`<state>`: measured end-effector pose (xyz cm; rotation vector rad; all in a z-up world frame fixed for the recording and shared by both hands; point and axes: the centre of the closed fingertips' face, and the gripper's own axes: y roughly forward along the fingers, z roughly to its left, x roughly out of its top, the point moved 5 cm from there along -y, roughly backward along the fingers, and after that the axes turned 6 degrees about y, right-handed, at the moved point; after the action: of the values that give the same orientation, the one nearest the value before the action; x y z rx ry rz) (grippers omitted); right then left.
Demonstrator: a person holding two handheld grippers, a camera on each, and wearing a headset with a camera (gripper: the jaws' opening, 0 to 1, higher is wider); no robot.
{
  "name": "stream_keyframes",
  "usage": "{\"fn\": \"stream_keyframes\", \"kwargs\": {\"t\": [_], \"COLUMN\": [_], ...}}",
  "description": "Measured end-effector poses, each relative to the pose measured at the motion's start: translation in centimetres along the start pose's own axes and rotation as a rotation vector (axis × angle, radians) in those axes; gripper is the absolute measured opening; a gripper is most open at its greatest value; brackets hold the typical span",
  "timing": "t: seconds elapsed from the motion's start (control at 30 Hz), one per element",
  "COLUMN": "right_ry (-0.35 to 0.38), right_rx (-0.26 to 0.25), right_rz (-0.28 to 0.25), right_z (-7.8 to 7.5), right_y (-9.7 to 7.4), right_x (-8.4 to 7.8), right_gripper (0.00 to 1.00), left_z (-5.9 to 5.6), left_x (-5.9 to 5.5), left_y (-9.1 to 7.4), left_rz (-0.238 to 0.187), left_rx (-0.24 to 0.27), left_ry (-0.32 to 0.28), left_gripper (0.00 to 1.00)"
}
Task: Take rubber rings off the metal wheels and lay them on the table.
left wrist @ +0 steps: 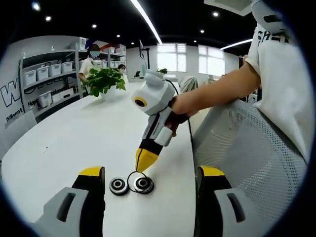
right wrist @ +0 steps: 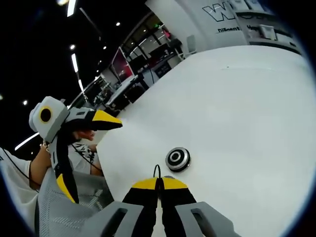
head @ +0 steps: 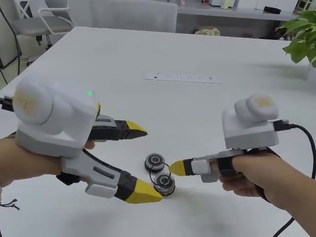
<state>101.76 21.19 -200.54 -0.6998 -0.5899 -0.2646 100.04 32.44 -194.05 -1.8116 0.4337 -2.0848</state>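
Right gripper (right wrist: 159, 186) pinches thin rubber ring (right wrist: 156, 167) by metal wheel (head: 164, 183)

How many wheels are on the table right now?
2. The far wheel lies just beyond the right gripper. The near wheel lies beside it, closer to the person, with the ring pinched in that gripper. None seems hidden.

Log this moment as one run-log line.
left gripper: open, jaws flanking near wheel and far wheel | right gripper: shut on rubber ring | rubber ring: partly off near wheel | far wheel: not gripped, on table
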Motion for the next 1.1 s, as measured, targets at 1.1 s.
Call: {"fn": "stream_keyframes", "kwargs": {"t": [1.1], "right_ry": [-0.091], "right_rx": [0.109], "right_rz": [-0.063], "right_z": [3.3], "right_y": [0.9], "right_x": [0.8], "right_gripper": [0.0], "left_z": [-3.4], "left_x": [-3.4], "left_y": [-6.6], "left_rz": [-0.043], "left_rx": [0.276], "left_ry": [-0.144], "left_gripper": [0.93]}}
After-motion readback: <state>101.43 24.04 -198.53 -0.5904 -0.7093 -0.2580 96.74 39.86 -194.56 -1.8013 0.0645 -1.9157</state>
